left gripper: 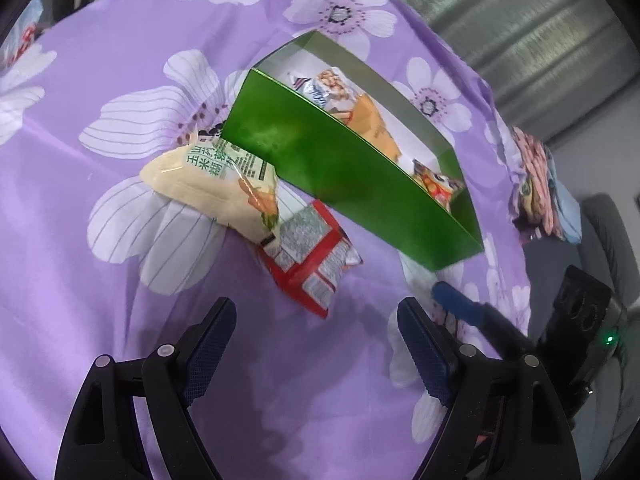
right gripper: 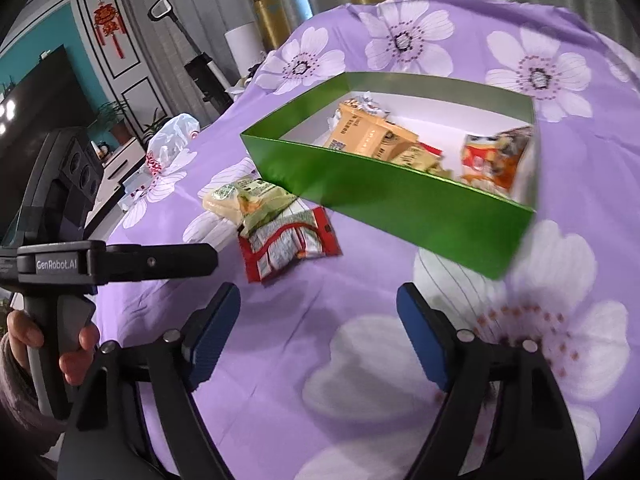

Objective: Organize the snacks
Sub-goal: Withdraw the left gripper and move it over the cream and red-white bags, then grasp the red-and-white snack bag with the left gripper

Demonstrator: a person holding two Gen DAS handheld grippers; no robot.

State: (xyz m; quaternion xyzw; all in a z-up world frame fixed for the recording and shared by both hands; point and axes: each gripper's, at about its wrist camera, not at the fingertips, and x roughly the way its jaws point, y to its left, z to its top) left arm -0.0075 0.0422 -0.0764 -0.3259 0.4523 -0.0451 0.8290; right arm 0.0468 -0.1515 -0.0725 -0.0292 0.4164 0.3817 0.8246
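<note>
Two packets sit outside the green box [left gripper: 352,184]: we lower the left gripper [left gripper: 316,340], fingers spread and empty, around the red packet [left gripper: 312,256], clear of the overlapping yellow packet [left gripper: 208,180].

Green box [left gripper: 352,184] near wall hides the lower parts of the snack packs inside; their print is too blurred to read. Pale packet [left gripper: 212,184] overlaps the red packet's [left gripper: 312,256] top edge. Both gripper bodies cut off by the frame bottom.

both wrist views look down closely, sharing the green box [left gripper: 360,184] [right gripper: 400,204].
</note>
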